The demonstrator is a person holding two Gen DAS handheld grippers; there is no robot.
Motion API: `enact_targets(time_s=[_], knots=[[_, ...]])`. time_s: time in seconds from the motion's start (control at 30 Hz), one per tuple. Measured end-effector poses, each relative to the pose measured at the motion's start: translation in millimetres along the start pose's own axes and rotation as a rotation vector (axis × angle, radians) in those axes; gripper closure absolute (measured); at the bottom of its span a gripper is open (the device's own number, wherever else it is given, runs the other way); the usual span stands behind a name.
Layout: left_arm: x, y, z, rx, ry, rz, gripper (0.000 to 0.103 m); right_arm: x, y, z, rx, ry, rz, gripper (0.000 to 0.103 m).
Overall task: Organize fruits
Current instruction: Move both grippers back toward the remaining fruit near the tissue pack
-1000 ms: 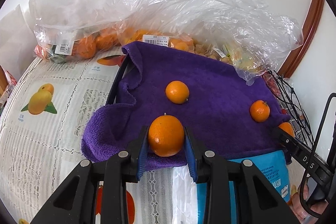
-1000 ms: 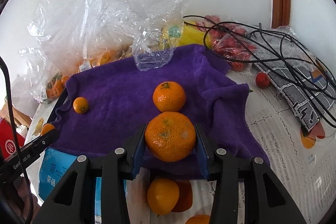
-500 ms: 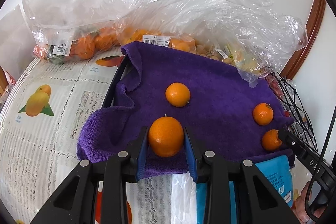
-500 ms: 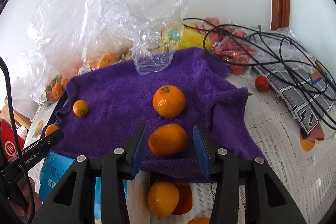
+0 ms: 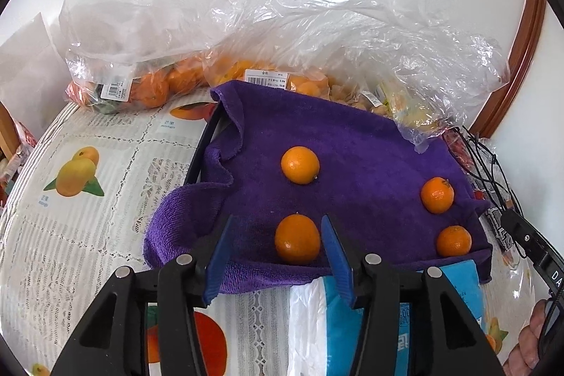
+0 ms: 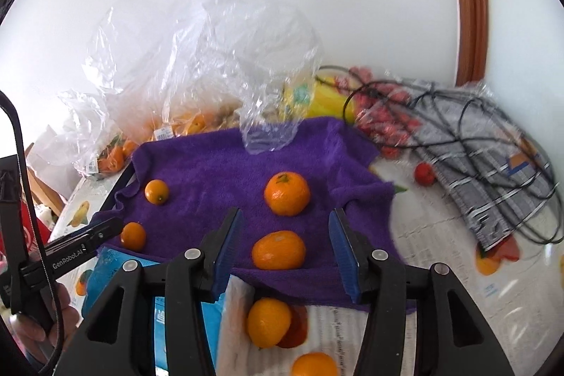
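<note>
Here the left gripper [image 5: 276, 247] has its jaws apart around an orange [image 5: 297, 238] lying on the purple towel [image 5: 352, 143], untouched. Crinkled plastic bags [image 5: 352, 9] crowd the towel's 12 o'clock edge. The right gripper [image 6: 283, 247] likewise stands spread around a tangerine [image 6: 278, 251]; tangled cables [image 6: 469, 136] sprawl at 2 o'clock.

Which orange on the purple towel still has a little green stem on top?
The big orange farthest back on the right of the purple towel. Green bits show on its top; the other three on the towel show none.
</note>
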State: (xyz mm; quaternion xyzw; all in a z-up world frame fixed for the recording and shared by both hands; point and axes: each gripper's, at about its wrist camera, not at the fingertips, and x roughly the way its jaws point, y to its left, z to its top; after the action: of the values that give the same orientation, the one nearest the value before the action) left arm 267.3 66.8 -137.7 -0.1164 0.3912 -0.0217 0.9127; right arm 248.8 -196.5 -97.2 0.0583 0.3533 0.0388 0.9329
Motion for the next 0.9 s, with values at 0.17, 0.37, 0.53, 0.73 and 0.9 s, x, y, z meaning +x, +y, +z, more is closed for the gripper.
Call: enact_targets(time_s=[0.17,0.37,0.53,0.73,0.9], knots=[[-16.7,-6.4,-2.7,0.026,-0.022,-0.014,0.047,-12.9,-12.0,-15.9,-0.028,0.054,-0.029,0.052],[-37.2,-14.3,-7.0,0.047,-0.034,-0.032,0.044,-28.7,-17.0,-58.6,-0.043,0.159,0.032,0.053],[-55.3,-22.9,-20.1,0.083,-0.034,-0.028,0.042,-40.5,-6.8,-93.4,-0.091,0.202,0.021,0.053],[-76.4,-23.5,-33.4,0.103,-0.027,-0.013,0.042,-39.9,-1.2,-116.4,-0.090,0.207,0.005,0.060],[-95.1,-19.0,-43.5,0.104,-0.037,0.003,0.042,-54.1,-2.1,-120.3,-0.056,0.187,0.037,0.060]])
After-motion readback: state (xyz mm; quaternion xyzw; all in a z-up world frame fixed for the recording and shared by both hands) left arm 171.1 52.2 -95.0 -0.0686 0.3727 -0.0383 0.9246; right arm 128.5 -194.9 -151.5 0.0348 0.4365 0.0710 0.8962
